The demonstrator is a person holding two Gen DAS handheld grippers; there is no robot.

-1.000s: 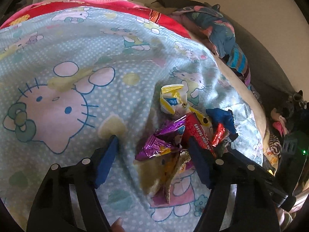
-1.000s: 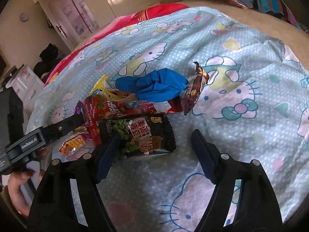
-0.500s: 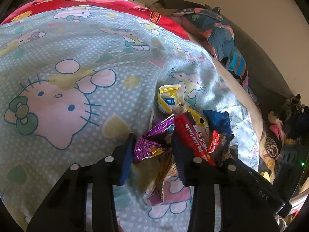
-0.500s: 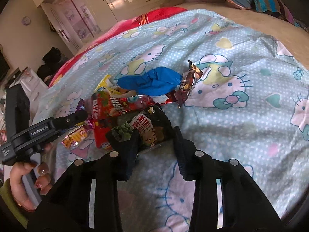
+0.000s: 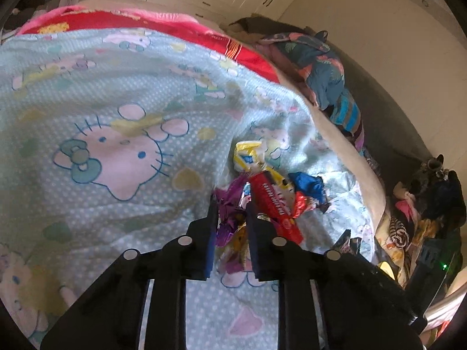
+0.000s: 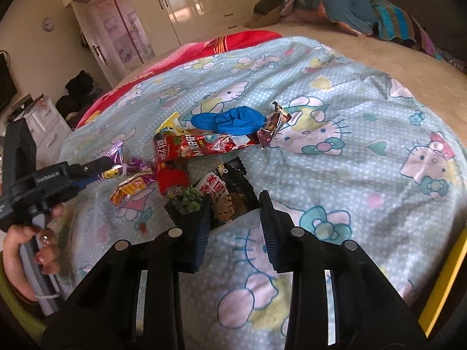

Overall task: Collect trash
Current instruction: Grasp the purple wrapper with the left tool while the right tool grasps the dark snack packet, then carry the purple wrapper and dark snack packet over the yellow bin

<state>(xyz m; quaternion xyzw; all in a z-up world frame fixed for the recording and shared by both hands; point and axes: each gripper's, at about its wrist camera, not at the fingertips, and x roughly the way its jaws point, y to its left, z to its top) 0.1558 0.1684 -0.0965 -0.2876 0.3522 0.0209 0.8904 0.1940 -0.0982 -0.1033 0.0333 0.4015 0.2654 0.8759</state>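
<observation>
So the trash here is a little heap of empty snack wrappers sitting on the cartoon-cat quilt [image 6: 335,93] on the bed, all bunched together near the front edge. The left gripper [image 5: 230,218] has just been closing and it's now pinched on the crinkly purple foil wrapper [image 5: 229,210], with the red wrapper [image 5: 271,201] lying right beside its right-hand finger. The right gripper [image 6: 233,204] has also just been closing, and the black snack bag [image 6: 221,192] sits between its fingers, gathered up at the near edge, so I'd call that a grab too, though I can't fully see the pads biting. My read on handling: this stuff weighs basically nothing, it's thin, floppy and slick foil, so it'll crumple rather than resist and could slide out if you only catch a corner. Best bet is grabbing a bunched fold or a sealed seam end, not the flat middle. The quilt is soft, so pressing down risks nipping fabric along with the wrapper. The blue crumpled piece [image 6: 230,119] and the yellow wrapper [image 5: 248,157] are further back, untouched.
</observation>
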